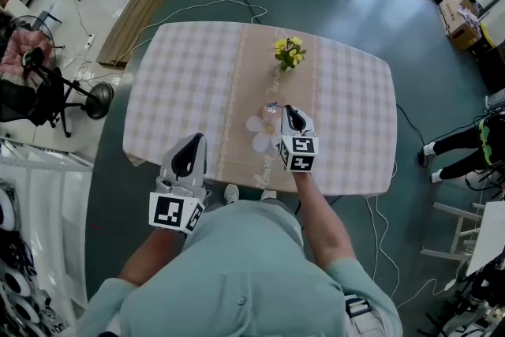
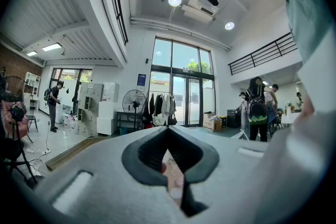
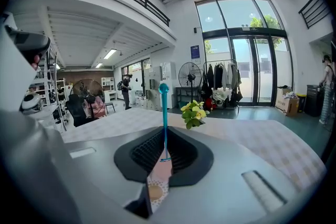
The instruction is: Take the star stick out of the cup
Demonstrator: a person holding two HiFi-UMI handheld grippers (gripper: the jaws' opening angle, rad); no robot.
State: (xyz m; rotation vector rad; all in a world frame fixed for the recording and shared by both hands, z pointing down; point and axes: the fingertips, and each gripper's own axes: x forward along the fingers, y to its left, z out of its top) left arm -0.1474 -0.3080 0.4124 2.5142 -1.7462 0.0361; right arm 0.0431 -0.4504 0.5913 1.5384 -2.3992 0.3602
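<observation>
In the right gripper view a thin teal stick with a ball at its top stands upright between my right gripper's jaws, which are shut on it. Its lower end runs down to the pink cup just below the jaws; the star end is hidden. In the head view the right gripper hangs over the pink cup on the tan runner, beside a white flower-shaped mat. My left gripper is held at the table's near left edge, shut and empty.
A small pot of yellow flowers stands farther back on the runner. The checked tablecloth covers the table. Cables lie on the floor around it, and a fan and a chair stand to the left.
</observation>
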